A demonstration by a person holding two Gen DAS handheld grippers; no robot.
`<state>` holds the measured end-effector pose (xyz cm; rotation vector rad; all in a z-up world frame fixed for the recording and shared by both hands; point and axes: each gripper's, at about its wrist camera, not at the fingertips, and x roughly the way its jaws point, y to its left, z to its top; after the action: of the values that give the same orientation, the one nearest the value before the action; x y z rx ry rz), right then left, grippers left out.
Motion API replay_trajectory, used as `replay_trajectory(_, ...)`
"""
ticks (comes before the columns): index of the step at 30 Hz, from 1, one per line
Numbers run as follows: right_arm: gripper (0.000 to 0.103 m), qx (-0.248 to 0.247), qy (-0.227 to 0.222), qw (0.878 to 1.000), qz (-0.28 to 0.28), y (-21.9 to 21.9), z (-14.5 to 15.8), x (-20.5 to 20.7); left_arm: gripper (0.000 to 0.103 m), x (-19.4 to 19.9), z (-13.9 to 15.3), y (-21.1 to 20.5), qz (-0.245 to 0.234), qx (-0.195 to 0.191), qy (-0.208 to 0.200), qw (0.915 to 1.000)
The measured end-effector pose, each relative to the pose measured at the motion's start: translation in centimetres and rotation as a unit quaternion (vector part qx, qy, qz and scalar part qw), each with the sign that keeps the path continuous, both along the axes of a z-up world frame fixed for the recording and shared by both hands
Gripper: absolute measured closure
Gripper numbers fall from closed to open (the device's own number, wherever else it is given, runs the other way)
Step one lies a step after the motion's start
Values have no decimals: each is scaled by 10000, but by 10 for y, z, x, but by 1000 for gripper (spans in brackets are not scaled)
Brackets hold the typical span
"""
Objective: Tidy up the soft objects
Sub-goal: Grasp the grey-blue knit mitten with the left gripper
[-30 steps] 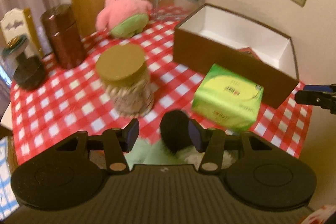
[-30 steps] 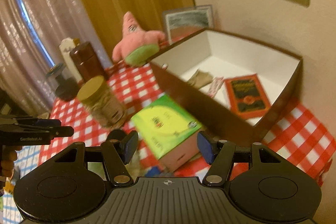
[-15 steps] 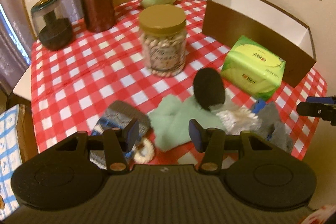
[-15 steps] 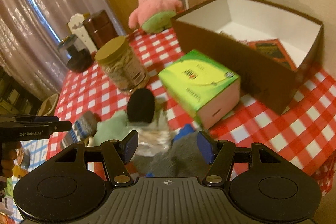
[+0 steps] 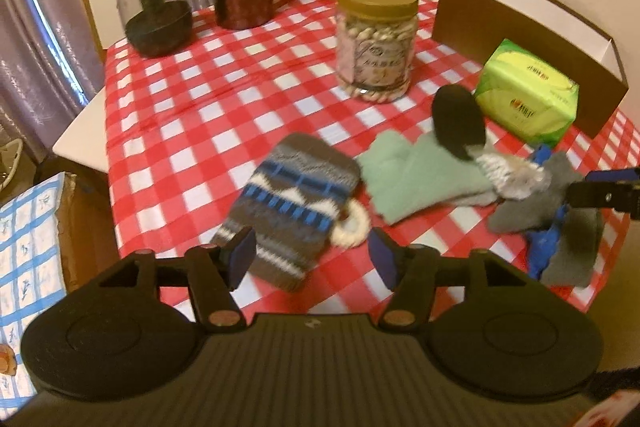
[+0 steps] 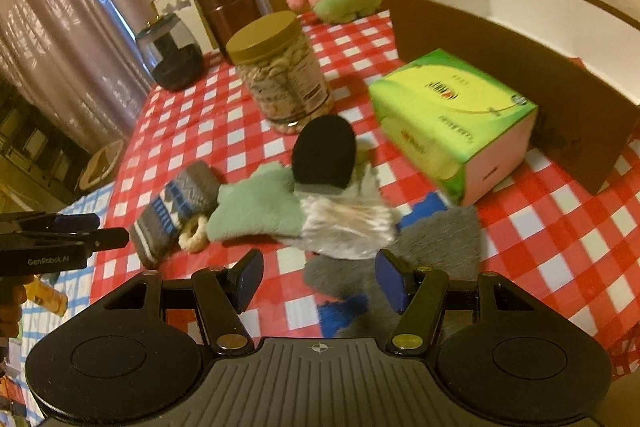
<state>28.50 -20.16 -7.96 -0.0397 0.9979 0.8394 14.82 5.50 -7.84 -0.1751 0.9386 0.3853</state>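
A striped sock (image 5: 294,203), a green cloth (image 5: 416,181) and grey socks (image 6: 436,243) are lying in a row near the bench's (image 5: 192,115) front edge, before the jar (image 5: 376,39) and tissue box (image 6: 452,123). Both the left gripper (image 5: 312,255) and the right gripper (image 6: 320,281) are hovering above them, fingers spread wide and holding nothing.

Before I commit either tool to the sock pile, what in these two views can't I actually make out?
- Brown open box: floor hidden by its front wall, both views.
- Grey-and-blue sock: near end hidden behind the right tool, right view; blurred in left view.
- Silvery knit piece: too blurred to identify.
- Cream ring: partly under the brown patterned knit sock.
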Motion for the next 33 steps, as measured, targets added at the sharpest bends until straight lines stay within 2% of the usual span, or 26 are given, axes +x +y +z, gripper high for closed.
replay_trajectory(9, 41, -66, 6, 10000, 66, 16, -8, -3, 41, -7, -15, 10, -168, 113, -120, 9997)
replay_trajectory(19, 41, -89, 26, 9996, 280, 39, -21, -3, 41, 10, -47, 15, -506, 427, 288, 9974)
replay_trajectory(28, 41, -208, 76, 9997, 122, 45, -27, 12, 38, 34, -71, 27, -806, 490, 512, 9942)
replay_trajectory(33, 41, -269, 132, 9996, 21, 43, -31, 18, 39, 38, -78, 31, -880, 443, 432, 9942)
